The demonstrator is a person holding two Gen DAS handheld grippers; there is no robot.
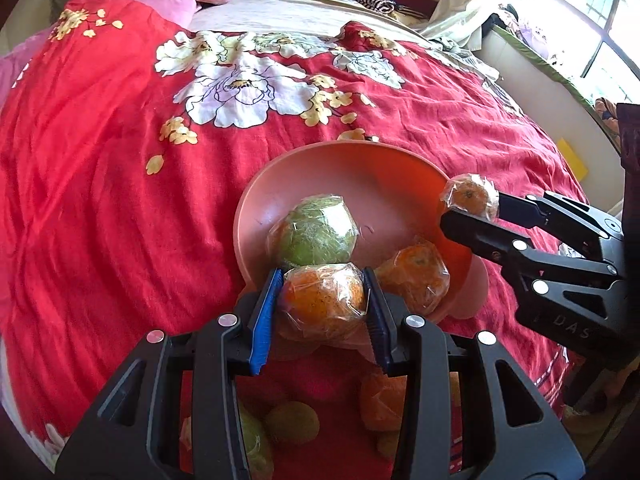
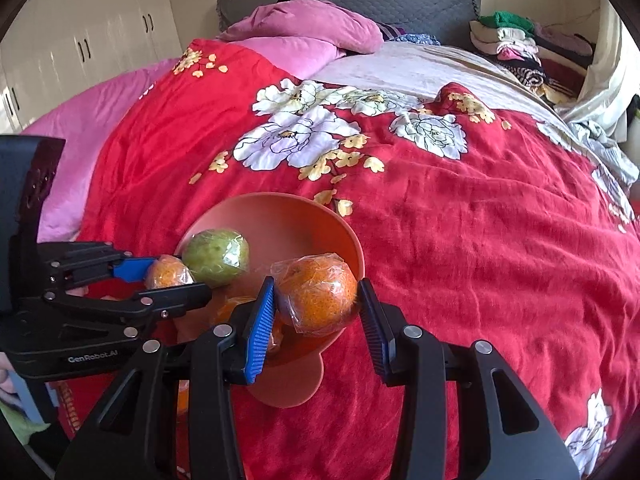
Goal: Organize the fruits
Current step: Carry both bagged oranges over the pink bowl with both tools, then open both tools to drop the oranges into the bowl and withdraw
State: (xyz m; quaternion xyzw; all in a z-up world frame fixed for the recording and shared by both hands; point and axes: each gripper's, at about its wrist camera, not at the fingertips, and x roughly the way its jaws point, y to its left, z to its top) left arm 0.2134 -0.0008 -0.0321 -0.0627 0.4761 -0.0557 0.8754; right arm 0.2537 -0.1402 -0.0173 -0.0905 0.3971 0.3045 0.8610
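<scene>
We've got 2 wrapped oranges clamped, 1 in the left gripper (image 1: 322,300) at the bowl's (image 1: 256,196) 6 o'clock rim, 1 in the right gripper (image 2: 316,312) at 3 o'clock. The slick wrap could slip, and the bowl sits tilted on soft bedding, so it might tip.

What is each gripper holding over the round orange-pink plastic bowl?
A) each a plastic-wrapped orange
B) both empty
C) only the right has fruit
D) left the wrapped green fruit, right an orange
A: the left gripper and the right gripper each clamp a plastic-wrapped orange over the bowl; the wrapped green fruit lies inside it.
</scene>
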